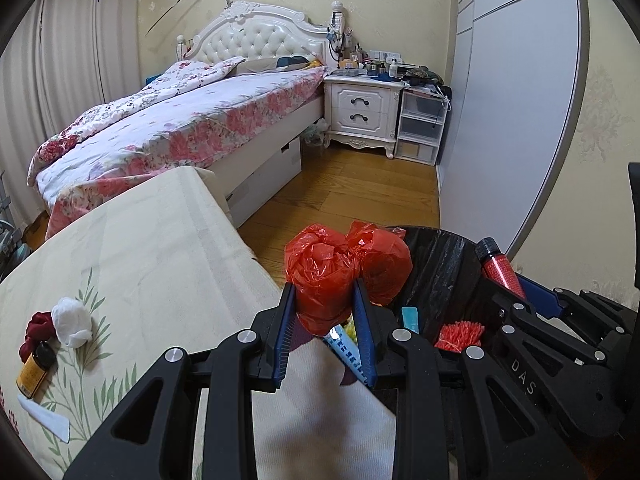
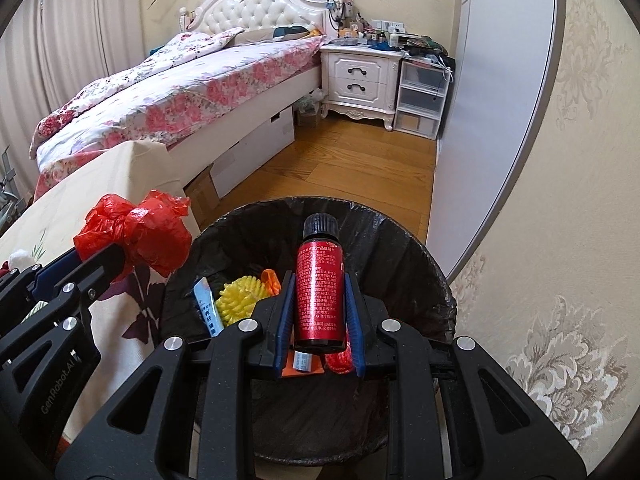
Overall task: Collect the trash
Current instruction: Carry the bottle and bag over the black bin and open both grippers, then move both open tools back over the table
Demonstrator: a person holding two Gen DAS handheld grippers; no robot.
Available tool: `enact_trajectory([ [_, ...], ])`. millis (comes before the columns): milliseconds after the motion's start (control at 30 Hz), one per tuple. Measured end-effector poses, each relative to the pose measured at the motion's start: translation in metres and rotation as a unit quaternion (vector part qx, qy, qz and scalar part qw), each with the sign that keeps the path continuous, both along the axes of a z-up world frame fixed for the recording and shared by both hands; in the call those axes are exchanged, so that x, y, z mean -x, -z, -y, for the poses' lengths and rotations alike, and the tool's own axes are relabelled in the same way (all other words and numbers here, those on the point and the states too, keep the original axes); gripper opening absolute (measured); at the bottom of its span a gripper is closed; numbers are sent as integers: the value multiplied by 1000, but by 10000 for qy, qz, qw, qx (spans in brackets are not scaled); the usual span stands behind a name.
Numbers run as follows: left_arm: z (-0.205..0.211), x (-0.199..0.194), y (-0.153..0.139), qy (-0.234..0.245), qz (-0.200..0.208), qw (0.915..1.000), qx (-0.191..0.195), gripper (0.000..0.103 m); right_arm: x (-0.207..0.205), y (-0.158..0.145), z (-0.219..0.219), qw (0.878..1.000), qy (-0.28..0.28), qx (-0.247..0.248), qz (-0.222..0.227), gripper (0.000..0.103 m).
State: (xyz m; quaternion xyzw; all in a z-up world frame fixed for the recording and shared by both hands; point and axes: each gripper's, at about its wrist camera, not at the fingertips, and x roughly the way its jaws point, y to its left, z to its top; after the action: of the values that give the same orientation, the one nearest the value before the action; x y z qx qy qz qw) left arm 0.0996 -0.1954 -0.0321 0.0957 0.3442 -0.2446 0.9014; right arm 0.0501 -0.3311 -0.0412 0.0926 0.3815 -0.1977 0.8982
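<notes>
My left gripper (image 1: 325,290) is shut on a crumpled red plastic bag (image 1: 320,276), held at the table's right edge beside the bin; the bag also shows in the right wrist view (image 2: 136,232). My right gripper (image 2: 319,284) is shut on a red bottle with a black cap (image 2: 320,284), held over the black-lined trash bin (image 2: 420,264). The bottle also shows in the left wrist view (image 1: 500,266). The bin holds a yellow spiky ball (image 2: 240,292), a blue-white tube (image 2: 208,308) and red and orange scraps.
On the cream tablecloth (image 1: 140,248) lie a white wad (image 1: 72,322), a dark red cloth (image 1: 36,330), a small amber bottle (image 1: 34,370) and a white strip (image 1: 44,416). A bed (image 1: 180,120), a nightstand (image 1: 360,110) and a wardrobe (image 1: 512,120) stand beyond on wood floor.
</notes>
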Motion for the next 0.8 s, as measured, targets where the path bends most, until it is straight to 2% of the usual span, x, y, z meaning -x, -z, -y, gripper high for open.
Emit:
enact_trajectory([
  [367, 14, -12, 3, 51, -82, 9999, -92, 30, -7, 7, 9, 9999, 51, -78, -47, 23],
  [433, 16, -12, 4, 66, -94, 9998, -145, 36, -9, 8, 10, 9999, 50, -98, -58, 23],
  [500, 16, -10, 3, 20, -61, 9999, -139, 54, -7, 8, 10, 9999, 83, -85, -52, 25],
  [567, 13, -9, 2, -36, -12, 9999, -94, 62, -7, 9, 11, 9999, 101, -100, -61, 27],
  [633, 12, -9, 1, -77, 26, 9999, -92, 65, -6, 8, 11, 9999, 133, -88, -52, 35],
  [767, 7, -7, 0, -167, 57, 9998, -110, 69, -2, 5, 10, 9999, 145, -74, -31, 37],
  [800, 5, -6, 0, -196, 53, 9997, -121, 69, -2, 4, 9, 9999, 147, -64, -18, 41],
])
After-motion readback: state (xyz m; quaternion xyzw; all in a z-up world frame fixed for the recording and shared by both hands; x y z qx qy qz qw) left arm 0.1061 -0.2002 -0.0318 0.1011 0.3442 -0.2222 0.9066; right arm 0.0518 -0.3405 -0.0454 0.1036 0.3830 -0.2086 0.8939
